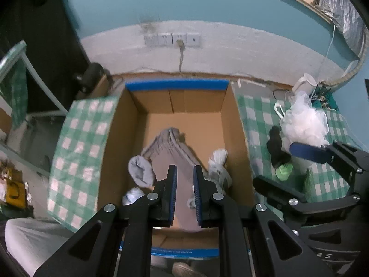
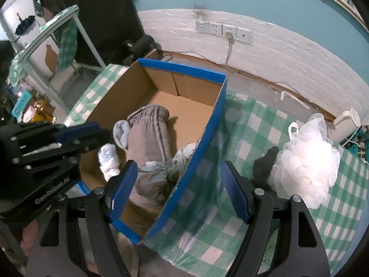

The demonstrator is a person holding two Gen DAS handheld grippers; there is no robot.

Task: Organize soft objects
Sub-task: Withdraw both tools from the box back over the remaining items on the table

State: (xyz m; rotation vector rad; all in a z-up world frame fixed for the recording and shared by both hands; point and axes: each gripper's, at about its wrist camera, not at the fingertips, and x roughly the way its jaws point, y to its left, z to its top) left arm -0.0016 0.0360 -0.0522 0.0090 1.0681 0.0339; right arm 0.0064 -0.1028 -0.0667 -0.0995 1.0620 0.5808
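An open cardboard box (image 1: pixel 235 124) with blue rims holds a folded grey-brown towel (image 1: pixel 170 147), a grey sock (image 1: pixel 139 169), a white sock (image 1: pixel 132 195) and a patterned white cloth (image 1: pixel 218 161). My left gripper (image 1: pixel 185 177) hovers over the box above the towel, jaws narrowly open and empty. My right gripper (image 2: pixel 178 184) is wide open and empty, straddling the box's right wall (image 2: pixel 207 129). A white mesh bath puff (image 2: pixel 306 159) and a black soft item (image 2: pixel 263 164) lie on the checked cloth to the right.
The green-and-white checked tablecloth (image 2: pixel 230 207) covers the table. A small green object (image 1: pixel 284 172) sits by the black item. A white kettle (image 2: pixel 346 122) and cables stand at the back right. A wall with sockets (image 2: pixel 222 30) is behind. A metal-framed stand (image 2: pixel 57 37) is at the left.
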